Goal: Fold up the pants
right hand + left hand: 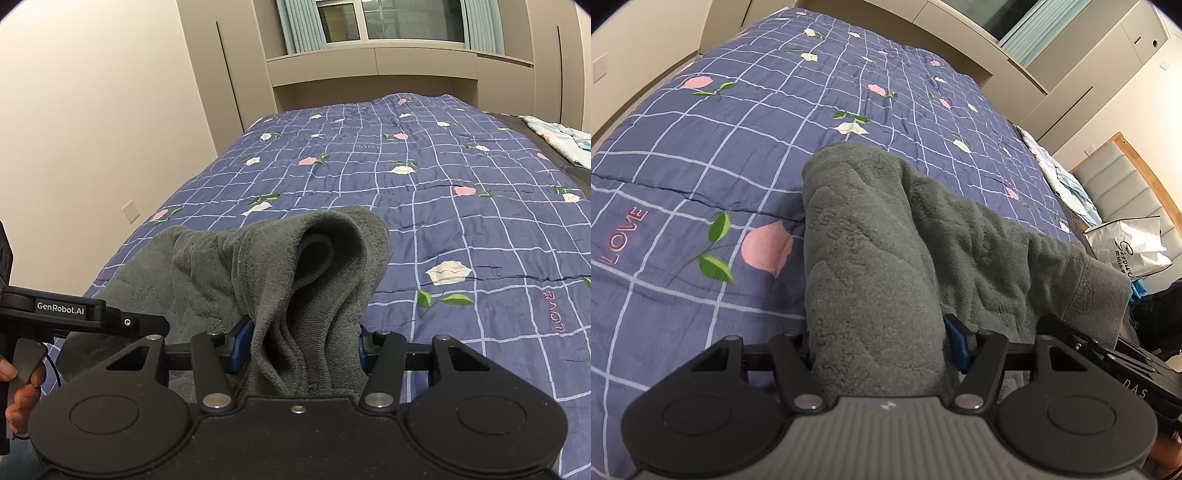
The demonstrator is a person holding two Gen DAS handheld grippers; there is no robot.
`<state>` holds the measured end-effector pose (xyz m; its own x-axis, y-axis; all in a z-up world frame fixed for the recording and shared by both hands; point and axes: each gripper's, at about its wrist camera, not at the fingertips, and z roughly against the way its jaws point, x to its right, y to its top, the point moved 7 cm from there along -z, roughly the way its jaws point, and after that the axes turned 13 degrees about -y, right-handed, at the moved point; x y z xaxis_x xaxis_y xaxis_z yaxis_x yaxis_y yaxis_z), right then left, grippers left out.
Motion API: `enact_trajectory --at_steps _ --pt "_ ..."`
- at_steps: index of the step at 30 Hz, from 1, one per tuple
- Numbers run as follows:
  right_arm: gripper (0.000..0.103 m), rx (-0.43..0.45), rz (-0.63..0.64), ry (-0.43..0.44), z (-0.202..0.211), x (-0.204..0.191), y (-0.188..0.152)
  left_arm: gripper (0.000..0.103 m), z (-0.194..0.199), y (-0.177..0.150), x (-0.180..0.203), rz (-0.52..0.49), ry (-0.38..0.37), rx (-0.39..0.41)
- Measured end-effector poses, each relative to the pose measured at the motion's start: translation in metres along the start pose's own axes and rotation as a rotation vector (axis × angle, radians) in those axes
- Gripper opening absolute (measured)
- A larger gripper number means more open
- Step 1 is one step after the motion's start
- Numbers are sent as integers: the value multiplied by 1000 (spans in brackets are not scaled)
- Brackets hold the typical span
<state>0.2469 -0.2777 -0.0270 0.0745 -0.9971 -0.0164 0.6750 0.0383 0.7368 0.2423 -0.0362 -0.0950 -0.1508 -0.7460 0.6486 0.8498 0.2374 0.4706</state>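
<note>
Left claw [882, 347]: clamped on the grey fleece pants [923, 236].
Right claw [303, 347]: gripping the same pants, bunched.
Pants axis: spans between claws, sagging ahead onto the blue checked floral quilt [701, 155].

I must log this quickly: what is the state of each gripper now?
Left gripper: closed on the grey pants.
Right gripper: closed on the same pants, at a bunched edge.

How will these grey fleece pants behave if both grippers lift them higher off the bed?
Likely floppy: the pants already drape and bunch around the left gripper and right gripper. Probably bulky rather than heavy, judging by the thick pile. Slipping seems unlikely, since both grippers pinch thick, fuzzy folds.
</note>
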Motion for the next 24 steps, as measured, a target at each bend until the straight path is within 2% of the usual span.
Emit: enact_trajectory --at_steps 24 --pt "52 38 -28 53 19 -10 3 63 30 4 21 -23 -8 34"
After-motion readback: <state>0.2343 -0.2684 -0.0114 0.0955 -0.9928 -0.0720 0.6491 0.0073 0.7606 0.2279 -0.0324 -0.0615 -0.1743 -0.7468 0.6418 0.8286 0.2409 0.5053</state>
